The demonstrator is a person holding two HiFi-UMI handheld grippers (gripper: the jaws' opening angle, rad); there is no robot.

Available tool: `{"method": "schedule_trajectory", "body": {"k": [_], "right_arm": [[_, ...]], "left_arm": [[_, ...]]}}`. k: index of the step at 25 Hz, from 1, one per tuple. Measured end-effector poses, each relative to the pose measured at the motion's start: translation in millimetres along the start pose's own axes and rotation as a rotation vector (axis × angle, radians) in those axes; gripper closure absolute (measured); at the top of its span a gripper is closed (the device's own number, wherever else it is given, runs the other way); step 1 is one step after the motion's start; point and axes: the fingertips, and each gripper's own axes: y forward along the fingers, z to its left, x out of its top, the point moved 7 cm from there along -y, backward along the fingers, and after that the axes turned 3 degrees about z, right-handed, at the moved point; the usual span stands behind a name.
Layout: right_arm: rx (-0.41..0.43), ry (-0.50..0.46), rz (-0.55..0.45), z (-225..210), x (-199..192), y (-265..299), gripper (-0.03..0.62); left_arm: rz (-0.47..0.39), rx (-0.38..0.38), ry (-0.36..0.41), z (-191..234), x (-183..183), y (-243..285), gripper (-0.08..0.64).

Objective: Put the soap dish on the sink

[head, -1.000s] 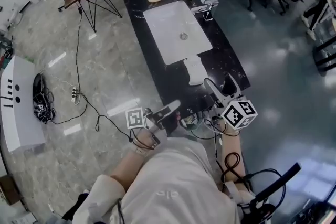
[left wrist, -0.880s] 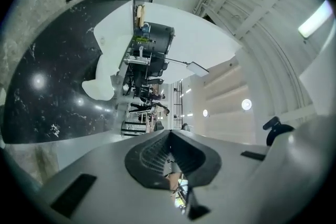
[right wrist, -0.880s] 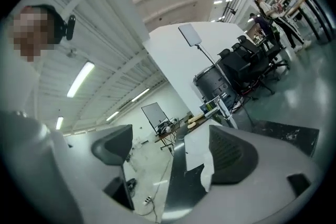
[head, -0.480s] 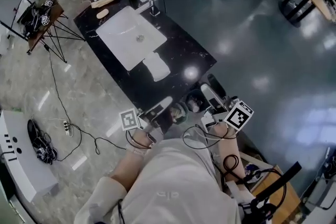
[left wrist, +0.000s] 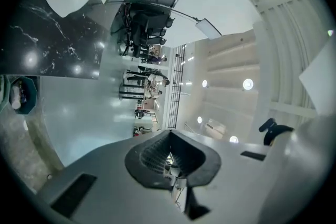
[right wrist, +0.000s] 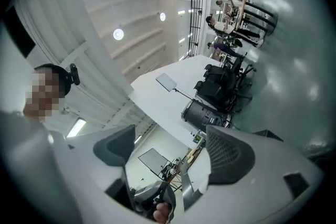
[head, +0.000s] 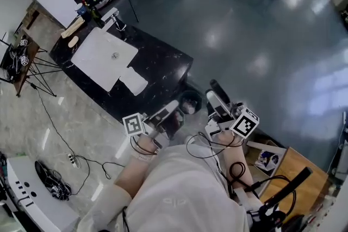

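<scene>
The white soap dish lies on the black marble counter, just beside the white sink basin with its chrome faucet. Both grippers hang off the counter's near corner, over the floor and away from the dish. My left gripper is shut and empty; in the left gripper view its dark pads meet with nothing between them. My right gripper is open. Its jaws have just been closing slightly, and nothing is between them.
A small round bin stands on the floor by the counter's corner. Bottles and a cup sit at the counter's far end. A tripod table, floor cables and a white box are at the left, a wooden board at the lower right.
The view has swung right. The counter with sink and dish has slid to the upper left and shrunk. Both grippers, first over the counter's near end, now hang beyond its corner.
</scene>
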Motion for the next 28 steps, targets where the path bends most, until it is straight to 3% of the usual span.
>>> {"method": "schedule_trajectory", "body": {"k": [7,13,20,28], "right_arm": [[-0.038,0.053,-0.162,-6.6,20.4,-43.4,0.304],[-0.031,0.112,-0.259,-10.8,21.5,-71.2,0.377],[-0.046,0.134,-0.315,-13.9,18.8,-90.5,0.425],[-0.069,0.173,-0.373,-21.1,16.5,-105.5,0.433]], "left_arm": [[0.099,-0.002,-0.037,10.0,-12.2,37.2,0.554],[0.176,-0.001,-0.057,15.1,-22.9,59.8,0.554],[0.245,0.006,-0.084,24.2,-31.4,77.6,0.554],[0.303,0.008,-0.102,29.8,-38.0,91.6,0.554]]}}
